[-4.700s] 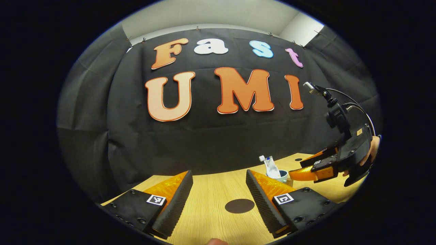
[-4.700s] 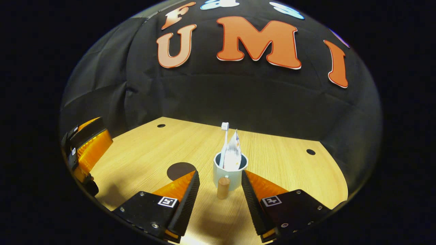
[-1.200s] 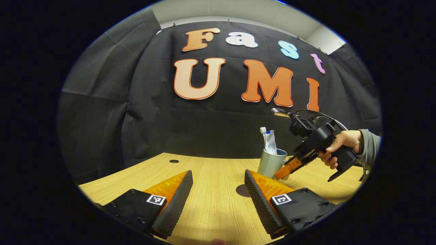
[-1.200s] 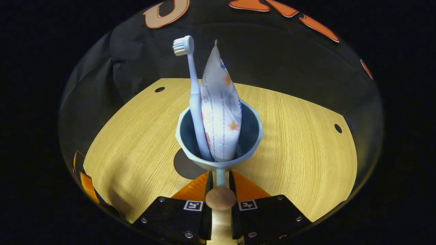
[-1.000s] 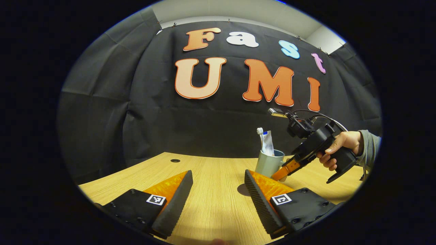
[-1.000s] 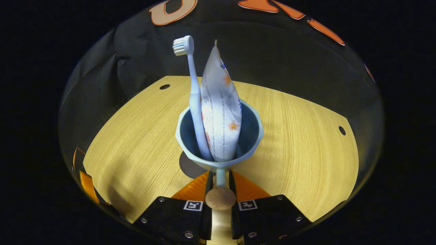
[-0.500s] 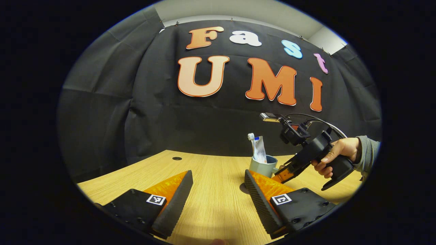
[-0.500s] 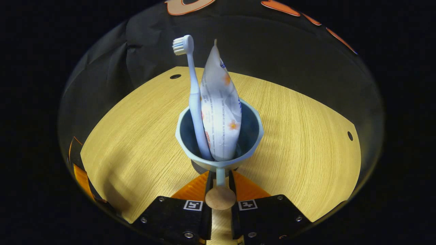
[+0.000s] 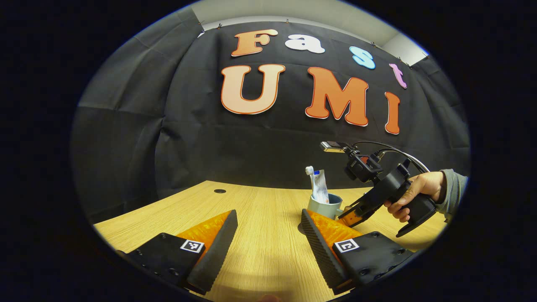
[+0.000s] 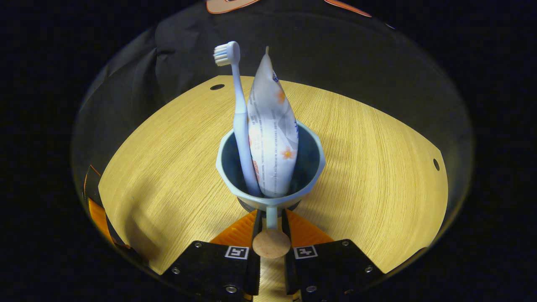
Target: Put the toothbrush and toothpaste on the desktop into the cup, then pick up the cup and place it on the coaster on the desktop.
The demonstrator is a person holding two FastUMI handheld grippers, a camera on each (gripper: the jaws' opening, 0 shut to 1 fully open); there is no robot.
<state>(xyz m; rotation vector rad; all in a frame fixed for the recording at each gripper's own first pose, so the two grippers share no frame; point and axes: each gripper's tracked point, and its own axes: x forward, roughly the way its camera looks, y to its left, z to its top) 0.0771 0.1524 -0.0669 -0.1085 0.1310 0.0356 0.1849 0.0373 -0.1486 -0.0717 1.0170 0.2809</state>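
A pale blue cup (image 10: pixel 311 161) holds a light blue toothbrush (image 10: pixel 238 113) and a white toothpaste tube (image 10: pixel 272 138), both upright. My right gripper (image 10: pixel 271 222) is shut on the cup's handle, whose wooden knob (image 10: pixel 271 244) pokes out between the fingers. A dark sliver of the round coaster (image 10: pixel 244 204) shows right under the cup; contact cannot be told. In the left gripper view the cup (image 9: pixel 325 206) sits low over the desk, with the right gripper (image 9: pixel 351 214) behind it. My left gripper (image 9: pixel 268 237) hangs open and empty near the front.
The wooden desk (image 10: pixel 369 167) has small dark holes near its far edge (image 10: pixel 217 87) and right side (image 10: pixel 436 164). A hand (image 9: pixel 419 188) in a grey sleeve holds the right gripper. The left gripper's orange finger (image 10: pixel 96 209) shows at the left rim of the right gripper view.
The right gripper closed on the cup's handle, lifted the cup, carried it left and lowered it over the coaster, which is now almost covered. The left gripper stayed open.
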